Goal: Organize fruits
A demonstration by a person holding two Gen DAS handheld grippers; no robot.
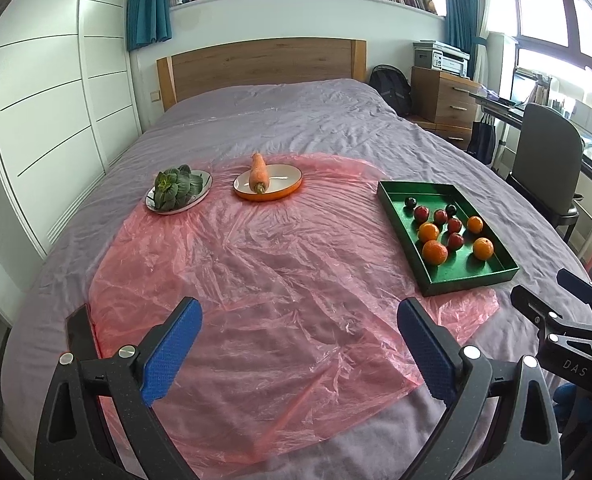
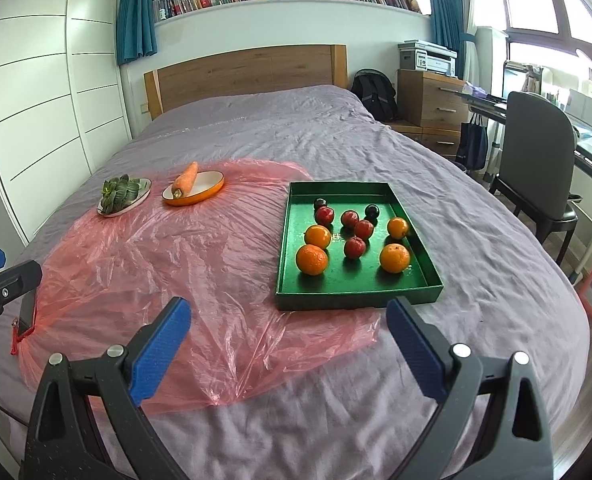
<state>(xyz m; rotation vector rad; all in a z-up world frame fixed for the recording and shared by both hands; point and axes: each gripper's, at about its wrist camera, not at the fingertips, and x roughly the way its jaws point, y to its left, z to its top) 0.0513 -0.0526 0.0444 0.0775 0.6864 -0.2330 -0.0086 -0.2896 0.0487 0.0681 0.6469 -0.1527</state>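
A green tray (image 2: pixel 419 240) (image 1: pixel 391 200) on the bed holds several oranges (image 2: pixel 311 259) (image 1: pixel 435 252), several red fruits (image 2: pixel 354 247) (image 1: pixel 455 241) and two dark ones (image 2: pixel 371 211). An orange oval dish (image 1: pixel 284 190) (image 2: pixel 212 190) holds a carrot (image 1: pixel 258 172) (image 2: pixel 186 180). A plate (image 1: pixel 152 202) (image 2: pixel 144 196) holds a green leafy vegetable (image 1: pixel 176 188) (image 2: pixel 118 192). My left gripper (image 1: pixel 299 354) is open and empty over the pink plastic sheet. My right gripper (image 2: pixel 290 350) is open and empty, just in front of the tray.
The bed has a grey-purple cover with a pink plastic sheet (image 1: pixel 256 280) (image 2: pixel 156 264) over it. A dark flat object (image 1: pixel 80 334) lies at the sheet's left corner. A chair (image 2: pixel 535 152) and desk stand to the right, a wardrobe (image 1: pixel 48 100) to the left.
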